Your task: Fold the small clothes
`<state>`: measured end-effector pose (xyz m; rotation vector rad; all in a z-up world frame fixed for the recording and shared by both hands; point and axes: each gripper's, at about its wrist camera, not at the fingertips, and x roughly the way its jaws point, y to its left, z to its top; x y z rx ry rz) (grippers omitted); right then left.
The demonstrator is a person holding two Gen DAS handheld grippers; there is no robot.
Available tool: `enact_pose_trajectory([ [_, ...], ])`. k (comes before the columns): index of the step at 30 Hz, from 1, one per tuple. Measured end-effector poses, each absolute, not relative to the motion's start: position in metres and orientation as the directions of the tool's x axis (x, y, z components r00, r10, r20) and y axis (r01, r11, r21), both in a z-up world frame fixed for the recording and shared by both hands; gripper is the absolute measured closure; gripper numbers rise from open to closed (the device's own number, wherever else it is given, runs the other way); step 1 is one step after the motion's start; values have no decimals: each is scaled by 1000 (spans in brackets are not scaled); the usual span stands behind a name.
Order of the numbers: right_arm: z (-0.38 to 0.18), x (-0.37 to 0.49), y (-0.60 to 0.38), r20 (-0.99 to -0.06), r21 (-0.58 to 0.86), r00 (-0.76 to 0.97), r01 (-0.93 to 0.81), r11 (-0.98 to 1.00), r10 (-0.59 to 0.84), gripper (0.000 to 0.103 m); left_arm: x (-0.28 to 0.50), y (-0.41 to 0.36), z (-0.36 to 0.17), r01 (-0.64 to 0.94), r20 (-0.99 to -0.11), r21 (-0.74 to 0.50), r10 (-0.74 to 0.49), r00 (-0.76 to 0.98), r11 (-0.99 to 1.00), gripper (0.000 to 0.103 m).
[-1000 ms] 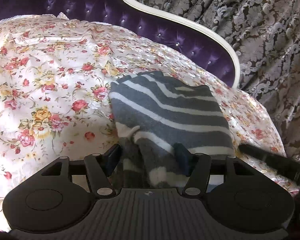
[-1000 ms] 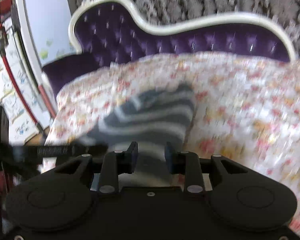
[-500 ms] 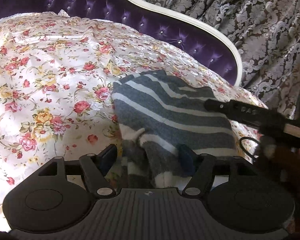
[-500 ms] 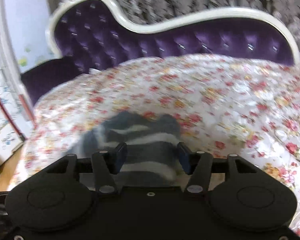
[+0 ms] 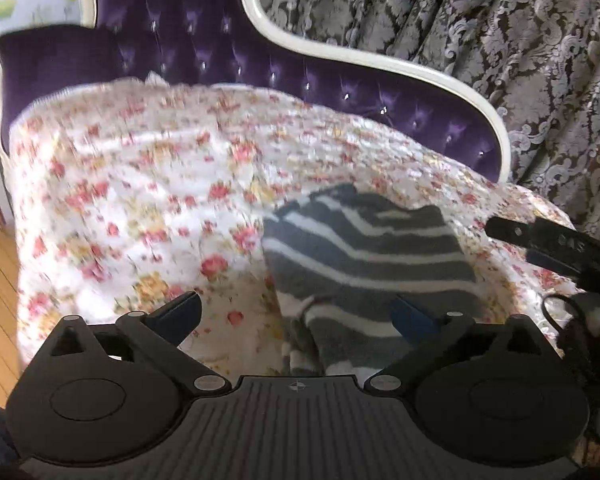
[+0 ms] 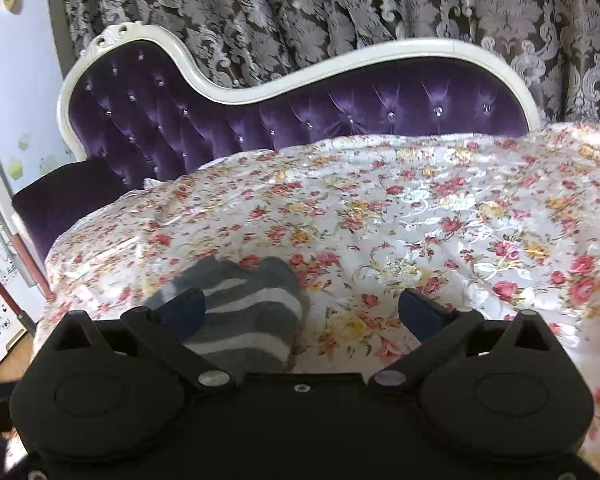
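Both our left gripper (image 5: 296,316) and right gripper (image 6: 302,308) have just spread wide, freeing the striped sock (image 5: 368,256) on the floral sheet (image 5: 140,208), seemingly folded, so next we fetch another.

Striped garment (image 6: 244,312): near end hidden behind right gripper (image 6: 300,312) body. Floral cover (image 5: 132,208) blurred left of garment; its edges are cut off.

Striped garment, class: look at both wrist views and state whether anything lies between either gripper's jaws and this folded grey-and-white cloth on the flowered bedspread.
Nothing visible does. The striped garment lies folded on the flowered bedspread, uncovered, directly ahead of the left gripper and the right gripper. Both jaws have just been opening and stand wide, pressing on nothing.
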<state>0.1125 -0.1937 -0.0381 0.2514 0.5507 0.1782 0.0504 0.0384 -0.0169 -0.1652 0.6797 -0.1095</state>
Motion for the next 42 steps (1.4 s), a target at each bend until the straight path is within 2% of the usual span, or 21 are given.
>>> enact_pose_trajectory([
  [7,-16,72,-180,-477,256,842,-140,957,251,0,33,24,3,62,-600,-145,-138,788,987,0],
  [19,-20,24,-170,-541,275,790,-157,948,288,0,6,8,-2,96,-627,-142,-164,762,985,0],
  [26,-27,11,-169,-585,249,771,-124,960,251,0,-3,-10,0,53,-639,15,-31,769,998,1],
  [32,-28,6,-169,-598,202,772,-114,973,214,1,-10,-17,8,12,-623,74,36,782,997,1],
  [42,-23,0,-162,-575,218,786,-124,968,230,1,-4,-5,4,-15,-689,2,12,725,1000,1],
])
